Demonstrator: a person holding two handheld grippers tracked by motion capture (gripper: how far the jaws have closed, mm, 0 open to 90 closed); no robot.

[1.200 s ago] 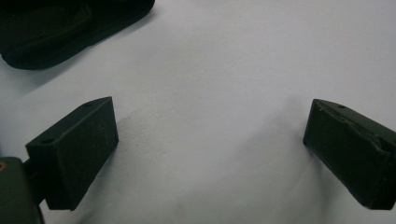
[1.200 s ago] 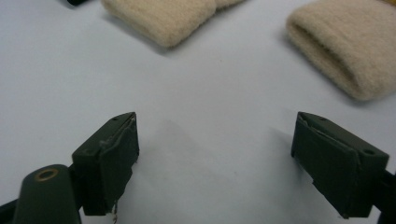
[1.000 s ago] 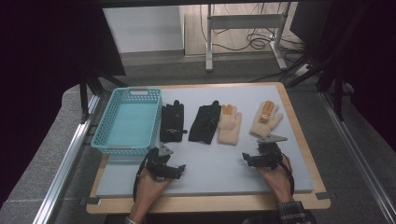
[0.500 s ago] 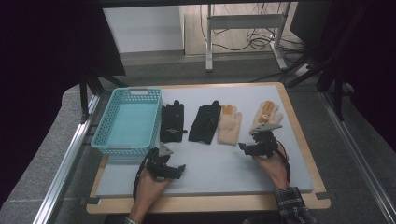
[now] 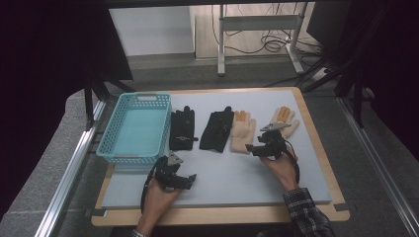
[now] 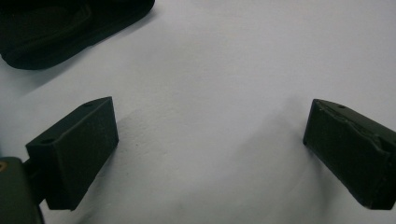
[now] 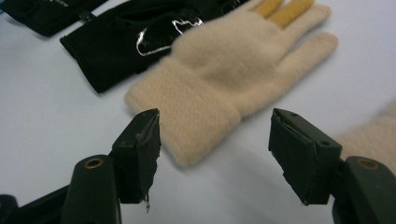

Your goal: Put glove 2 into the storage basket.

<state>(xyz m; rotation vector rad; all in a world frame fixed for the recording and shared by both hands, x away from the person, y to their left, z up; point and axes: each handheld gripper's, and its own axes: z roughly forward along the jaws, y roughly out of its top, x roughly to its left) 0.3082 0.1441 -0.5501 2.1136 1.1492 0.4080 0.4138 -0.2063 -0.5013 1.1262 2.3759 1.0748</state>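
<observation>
Four gloves lie in a row on the pale mat: two black gloves [image 5: 182, 129] [image 5: 216, 130] and two cream gloves with orange fingertips [image 5: 243, 131] [image 5: 285, 120]. My right gripper [image 5: 253, 148] hovers at the cuff of the left cream glove [image 7: 233, 70]. Its jaws [image 7: 215, 154] are open and have just been closing, with the cuff's edge between the tips and no pad touching it. The other cream glove [image 7: 369, 135] lies at the right edge of the right gripper view. My left gripper [image 5: 188, 180] rests open near the front of the mat, over bare mat [image 6: 210, 149].
A teal plastic basket [image 5: 109, 148] stands empty at the mat's left, beside the black gloves. A black glove [image 6: 56, 28] lies just beyond my left gripper. The mat [image 5: 222, 177] sits on a wooden board with a raised edge [image 5: 326, 168]. Dark curtains flank the table.
My right gripper has moved away from the front of the mat, up and left to the left cream glove's cuff. The left hand has stayed put.
</observation>
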